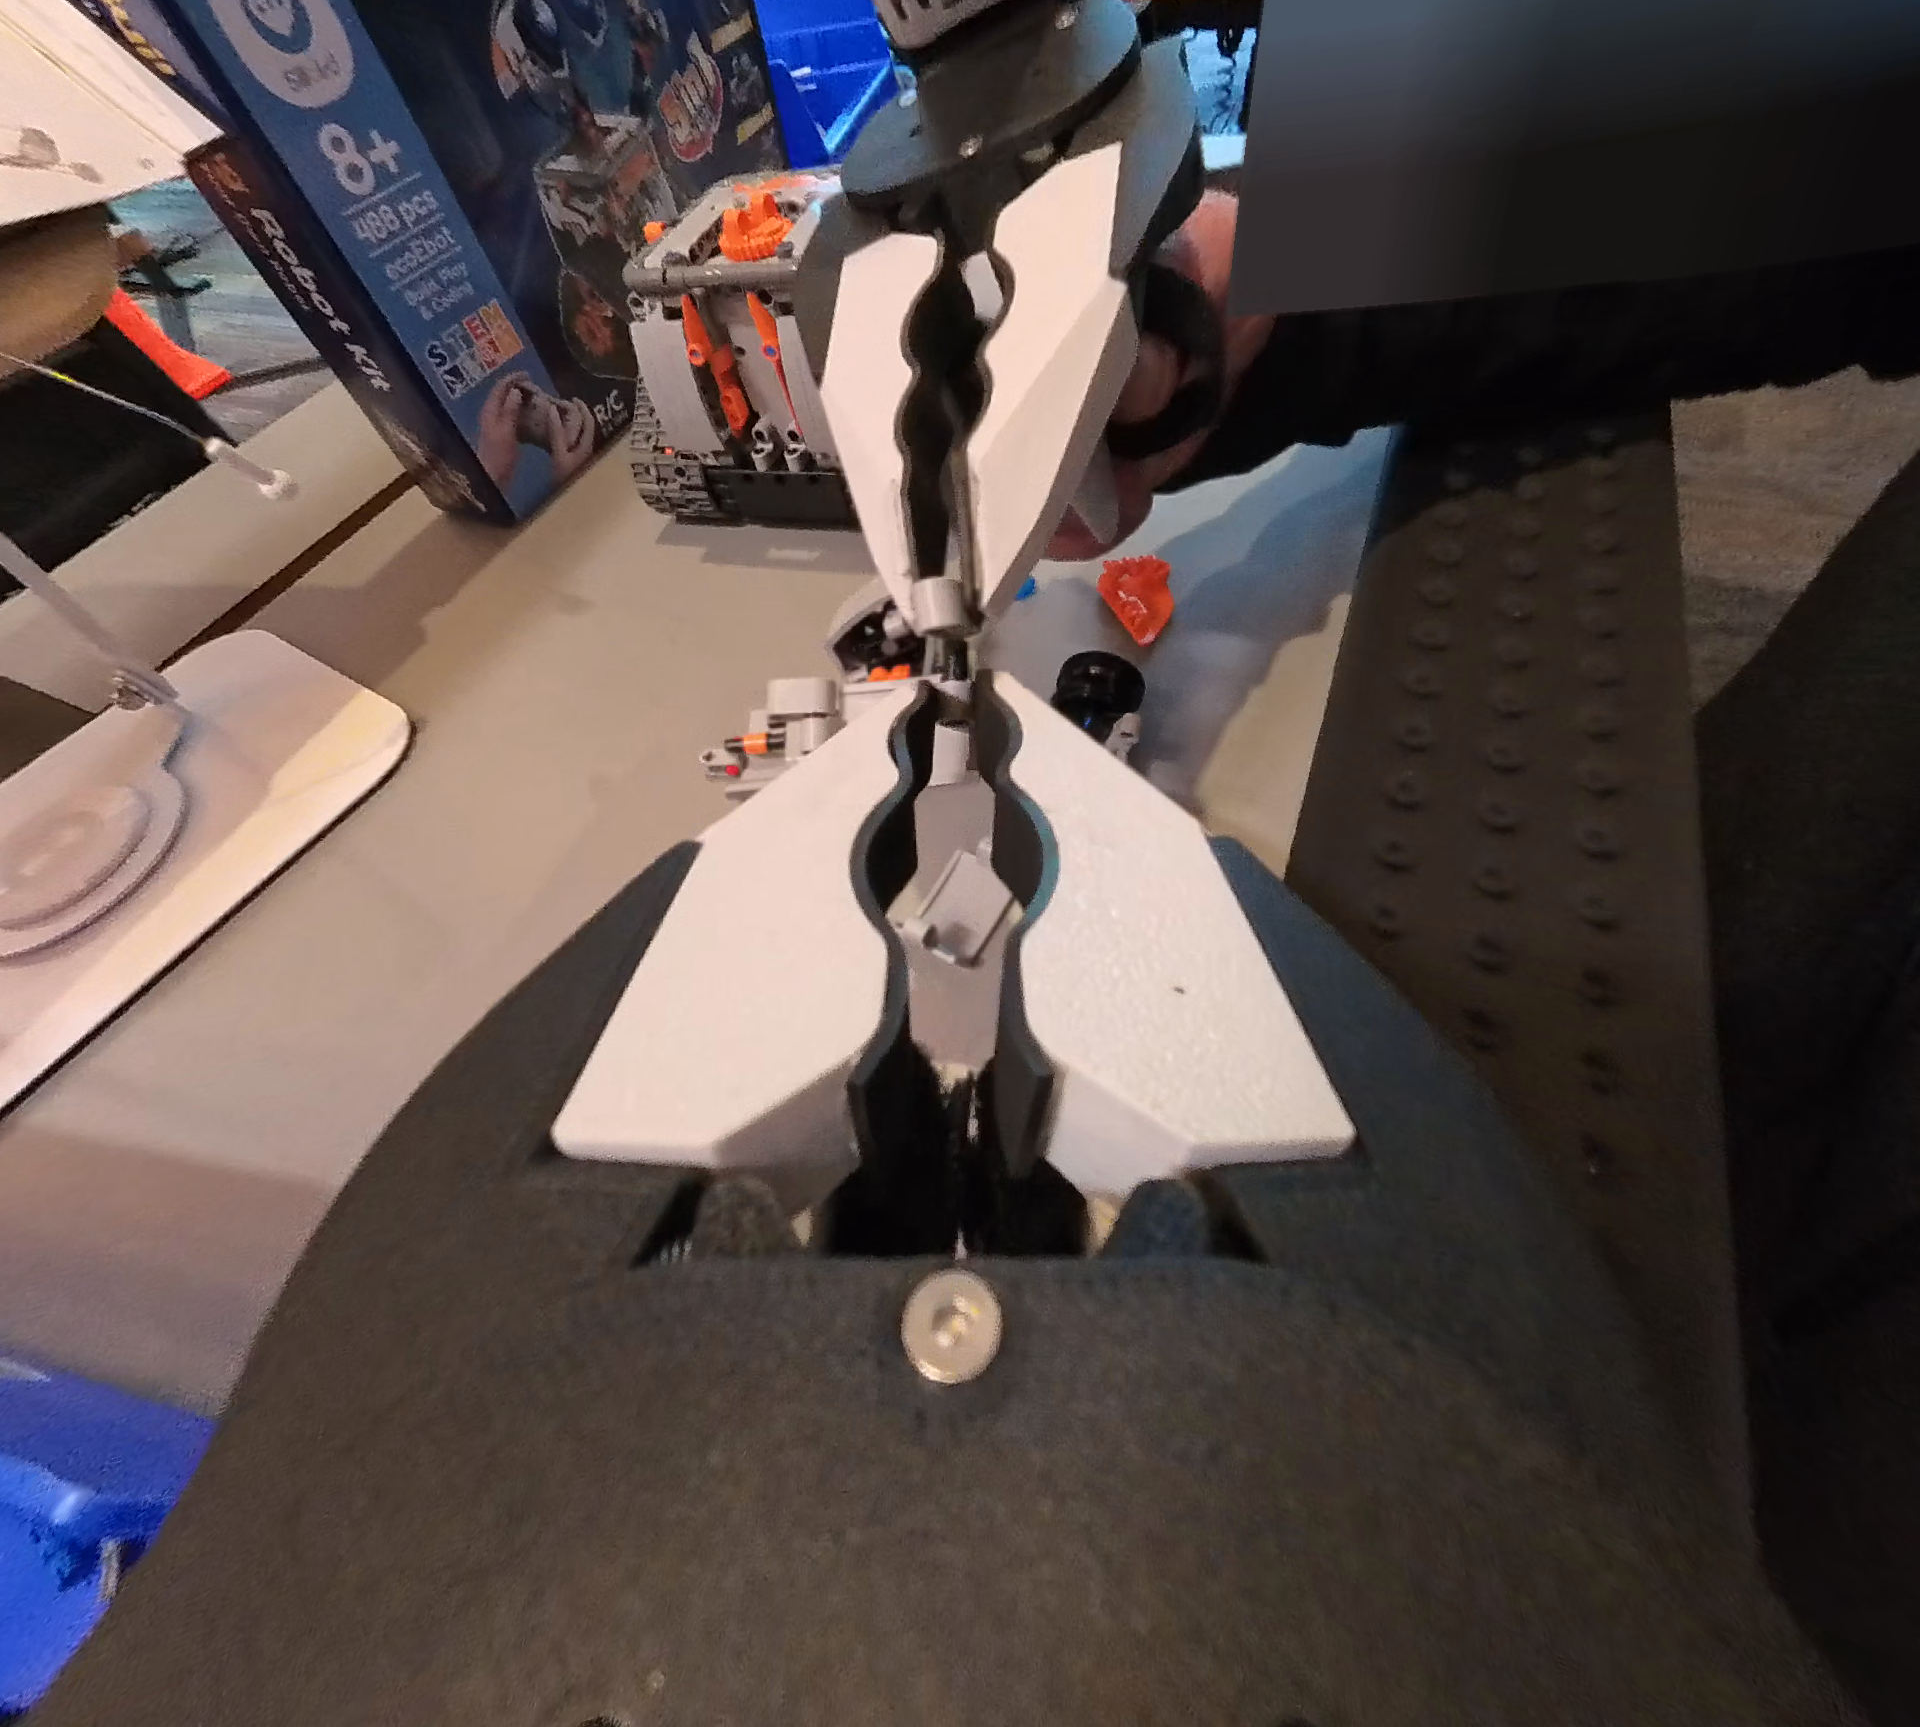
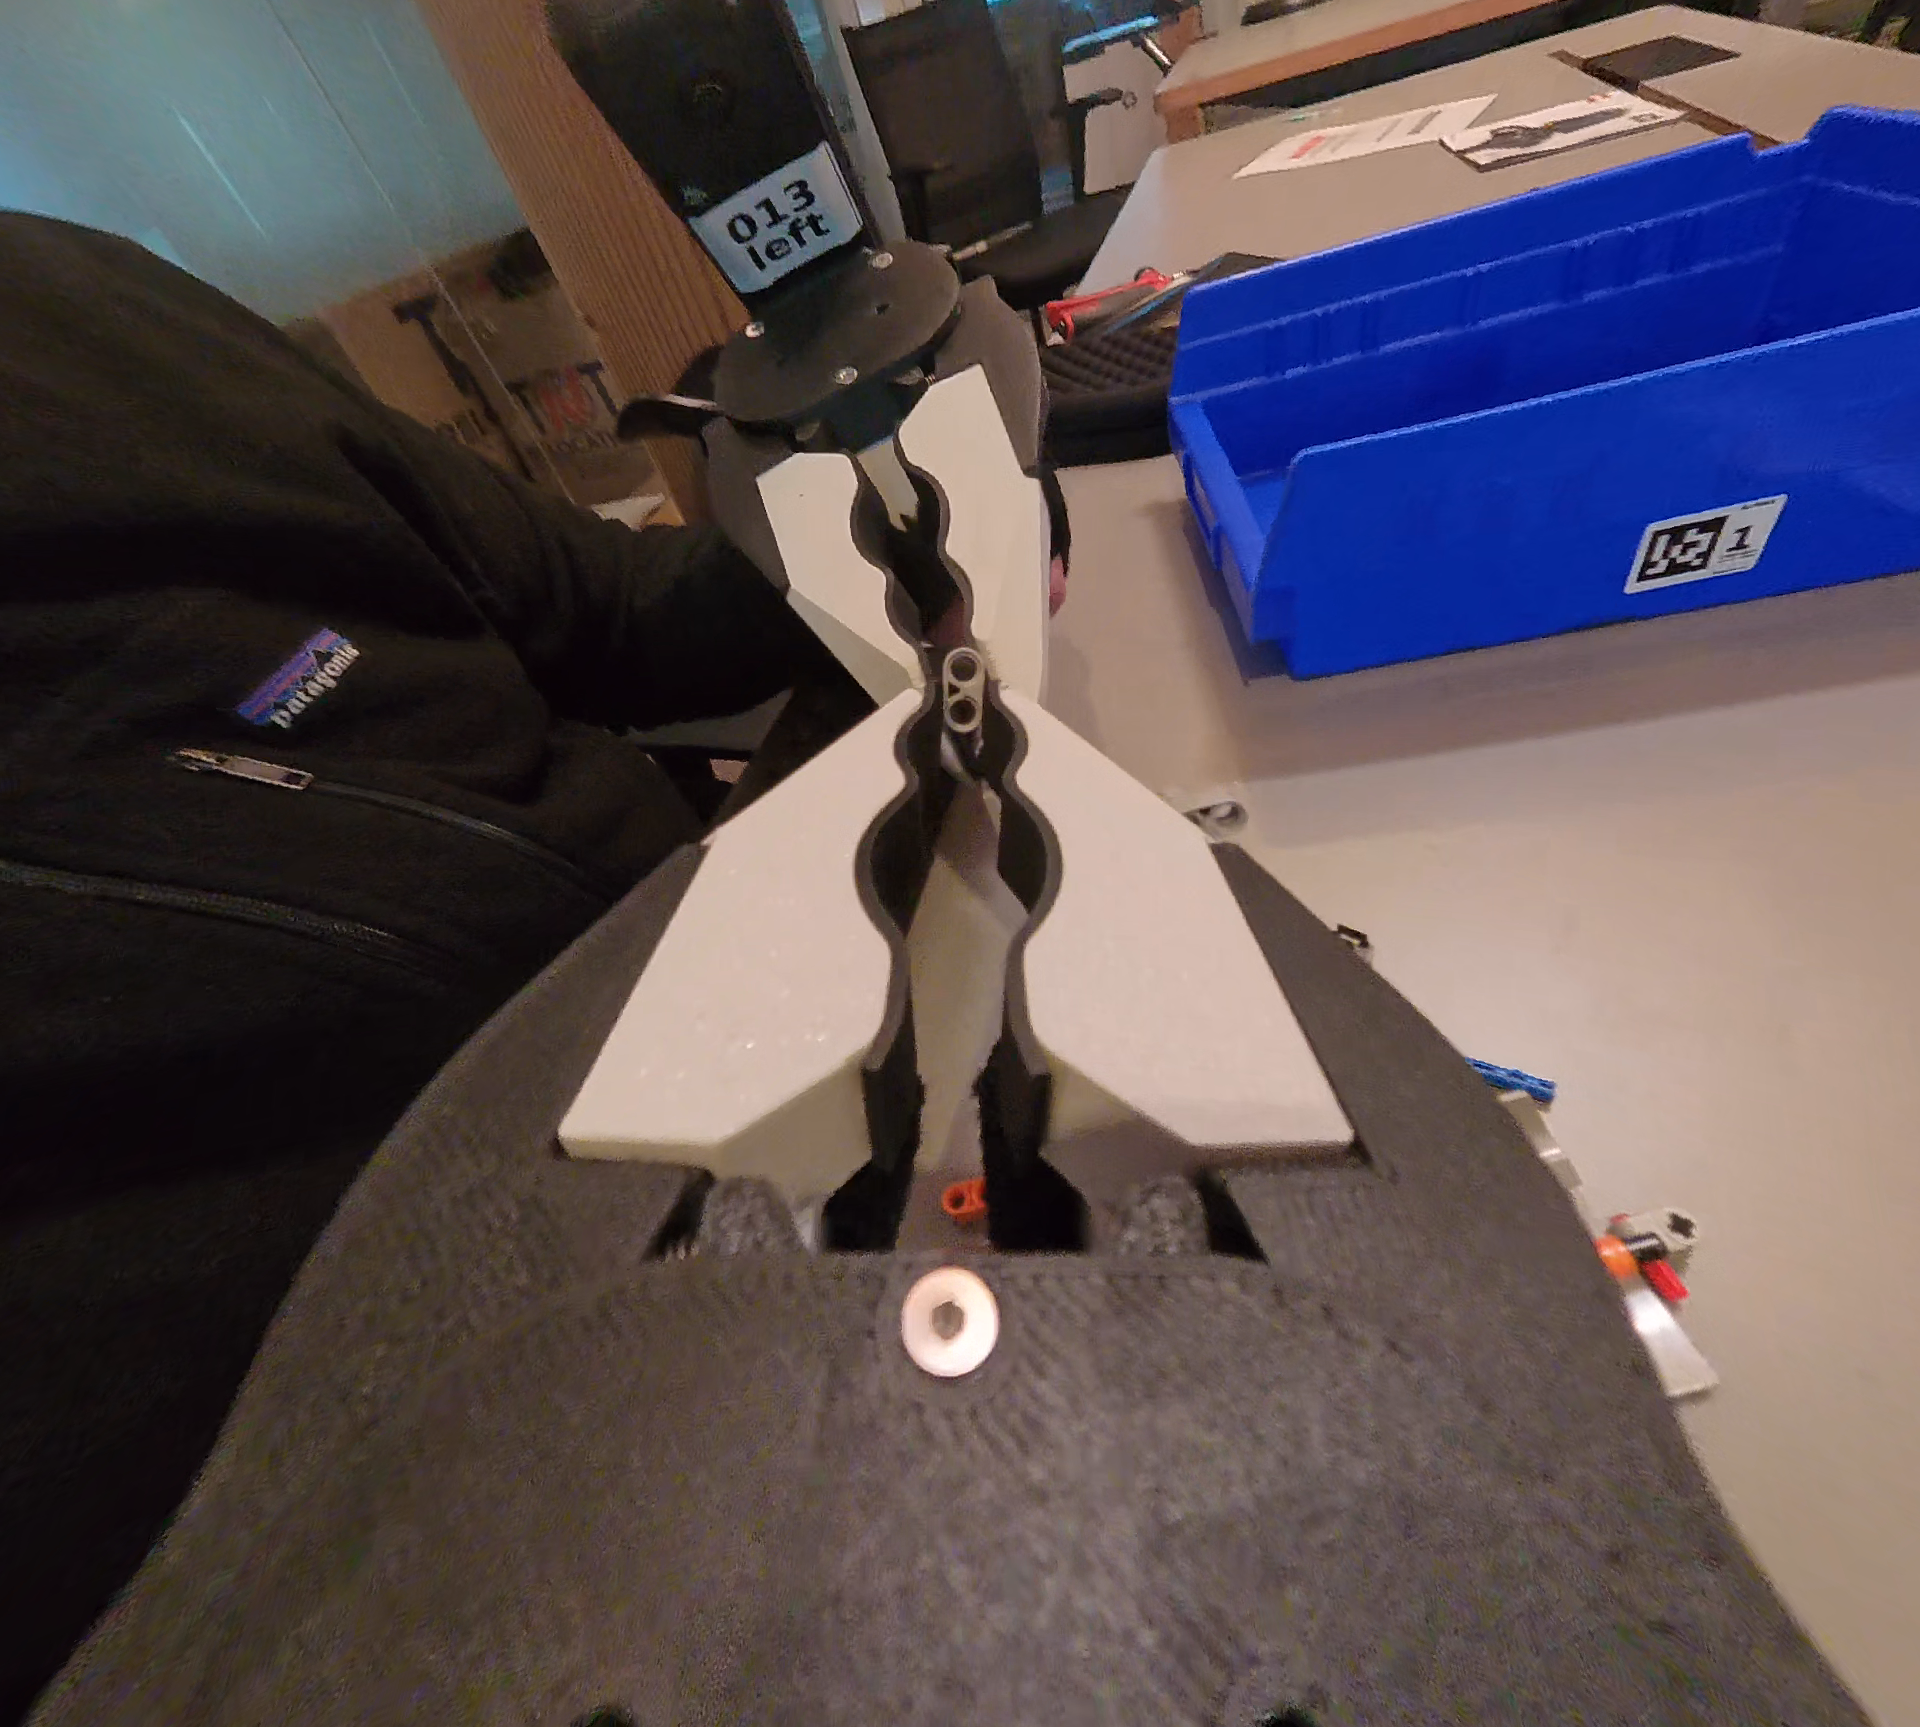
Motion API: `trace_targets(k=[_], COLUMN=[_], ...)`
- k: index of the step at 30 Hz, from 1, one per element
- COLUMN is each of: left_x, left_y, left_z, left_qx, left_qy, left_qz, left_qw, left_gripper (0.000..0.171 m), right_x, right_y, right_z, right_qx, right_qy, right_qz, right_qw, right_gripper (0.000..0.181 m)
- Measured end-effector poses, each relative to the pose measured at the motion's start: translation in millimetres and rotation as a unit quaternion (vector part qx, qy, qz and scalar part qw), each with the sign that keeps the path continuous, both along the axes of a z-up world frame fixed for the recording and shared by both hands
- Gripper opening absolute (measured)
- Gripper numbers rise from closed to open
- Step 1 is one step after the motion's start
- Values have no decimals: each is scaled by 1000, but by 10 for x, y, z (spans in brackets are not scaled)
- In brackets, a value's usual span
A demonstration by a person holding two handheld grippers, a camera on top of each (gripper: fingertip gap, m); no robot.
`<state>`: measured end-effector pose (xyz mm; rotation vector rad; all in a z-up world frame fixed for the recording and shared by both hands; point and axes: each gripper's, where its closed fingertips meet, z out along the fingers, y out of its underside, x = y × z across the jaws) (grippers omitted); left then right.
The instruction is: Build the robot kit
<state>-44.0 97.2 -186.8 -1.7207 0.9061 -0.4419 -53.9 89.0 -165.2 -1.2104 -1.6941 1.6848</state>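
My left gripper (image 1: 951, 716) is shut on a long grey building-kit piece (image 1: 956, 919) that runs back between its jaws. My right gripper (image 1: 945, 623) comes in from above and meets it tip to tip. It is shut on a small grey connector (image 1: 940, 605). In the right wrist view the right gripper (image 2: 961, 727) pinches this two-hole connector (image 2: 964, 690) right against the tips of the left gripper (image 2: 961, 638). Both are held above the table (image 1: 540, 742). How the two pieces join is hidden by the fingertips.
A blue kit box (image 1: 436, 150) and a partly built tracked model (image 1: 727, 347) stand behind. An orange part (image 1: 1138, 602), a black part (image 1: 1101, 685) and a grey sub-assembly (image 1: 800, 721) lie below. A white stand base (image 1: 187, 773) is on the left. A blue bin (image 2: 1558, 430) and loose parts (image 2: 1647, 1262) are nearby. Less than 4 cm separates the two grippers' tips.
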Motion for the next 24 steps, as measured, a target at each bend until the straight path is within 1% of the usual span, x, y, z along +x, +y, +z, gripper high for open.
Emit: trace_targets(k=[10,17,24], left_x=[1,12,13], left_y=[38,71,91], left_z=[180,170,245], left_qx=[5,0,3], left_qy=[-58,-62,-84], left_qz=[-2,0,4], left_qw=[998,998,996], left_gripper=[4,4,4], right_x=[32,33,42], right_y=[158,163,174], right_z=[98,104,150], right_qx=[-67,-88,-123], right_qy=[16,17,24], right_qz=[-6,0,8], right_qw=[998,996,992], right_gripper=[4,4,4])
